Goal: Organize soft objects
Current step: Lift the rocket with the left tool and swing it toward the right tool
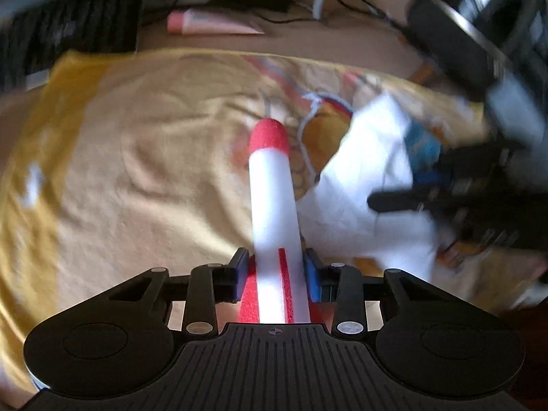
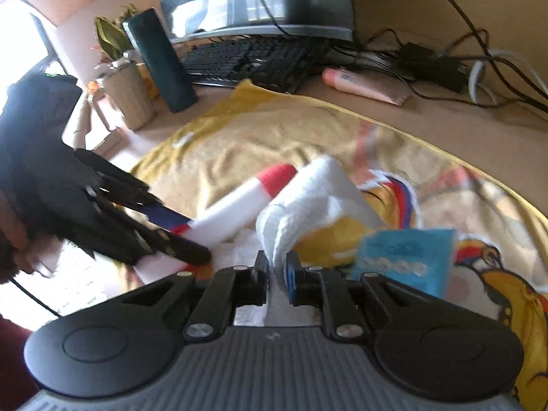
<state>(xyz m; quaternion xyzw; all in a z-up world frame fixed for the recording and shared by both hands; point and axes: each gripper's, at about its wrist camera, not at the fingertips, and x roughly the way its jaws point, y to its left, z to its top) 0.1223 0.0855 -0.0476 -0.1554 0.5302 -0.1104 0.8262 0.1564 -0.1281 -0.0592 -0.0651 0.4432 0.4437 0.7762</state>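
Yellow towel [image 1: 120, 171] covers the desk [image 2: 445, 120]; my left gripper [image 1: 275, 267] clamps a foam rocket [image 1: 270, 185], right gripper [image 2: 275, 267] pinches white cloth [image 2: 308, 198] at 12 o'clock. Next, I judge: set both down tidily.

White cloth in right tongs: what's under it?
The yellow printed towel and the foam rocket beside it show under the white cloth; anything else beneath its folds is hidden.

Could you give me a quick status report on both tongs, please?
Left tongs shut on foam rocket. Right tongs shut on white cloth. Both over yellow blanket; blue packet beside the cloth.
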